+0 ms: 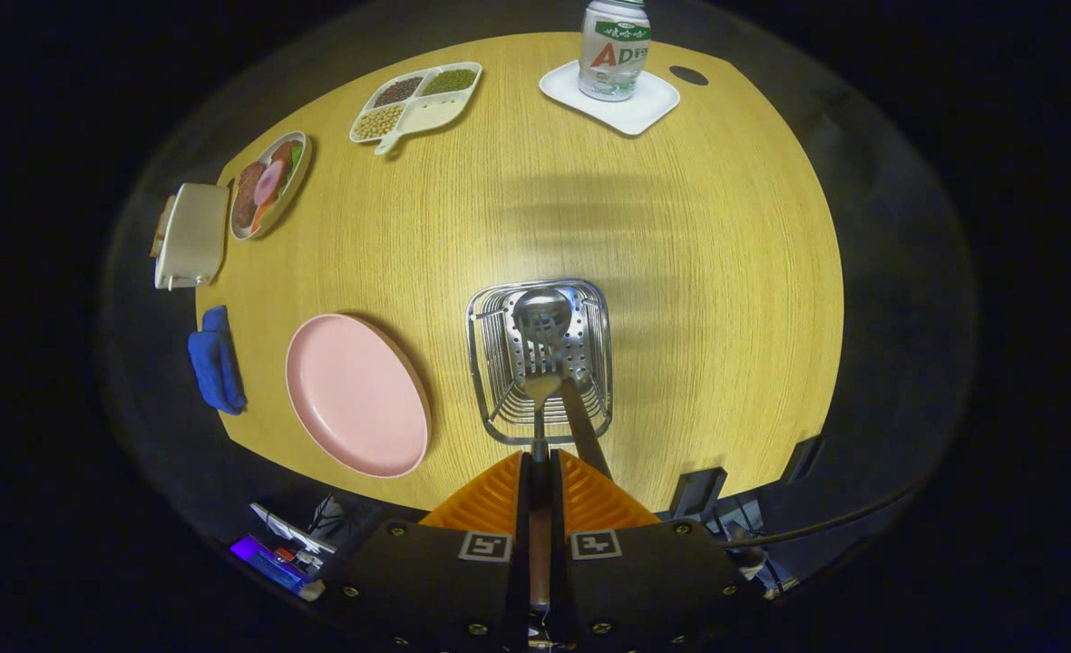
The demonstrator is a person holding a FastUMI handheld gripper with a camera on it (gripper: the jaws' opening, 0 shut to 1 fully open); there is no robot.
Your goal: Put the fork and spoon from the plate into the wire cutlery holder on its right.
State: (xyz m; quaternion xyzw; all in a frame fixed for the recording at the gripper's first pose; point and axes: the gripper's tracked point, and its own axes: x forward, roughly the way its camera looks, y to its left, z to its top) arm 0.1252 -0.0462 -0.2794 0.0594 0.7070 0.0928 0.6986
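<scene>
So the gripper (540, 476) sits at the bottom centre of the frame, its orange fingers (490, 499) pinched tight on the brown handle of the spoon (542, 319). The spoon's shiny bowl hangs right over the wire cutlery holder (490, 363), which stands on the wooden bench (707, 272) just ahead of the fingers, about mid-frame. I can't tell if the bowl is actually down inside the holder or a bit above it. A second dark handle (585, 426) leans out of the holder just right of the spoon's stem; probably the fork, but its head is hidden against the perforated insert.

Left of the holder, lower left of the bench, is the pink plate (354, 394). Further left, at the bench edge, a blue cloth (216, 358). Going up the left side there's a cream box-like thing (192, 236), then a plate of toy food (269, 184), then a divided tray with beans (417, 102) toward the upper middle. At the top, a green and white can (615, 47) stands on a white square tray (648, 107).
</scene>
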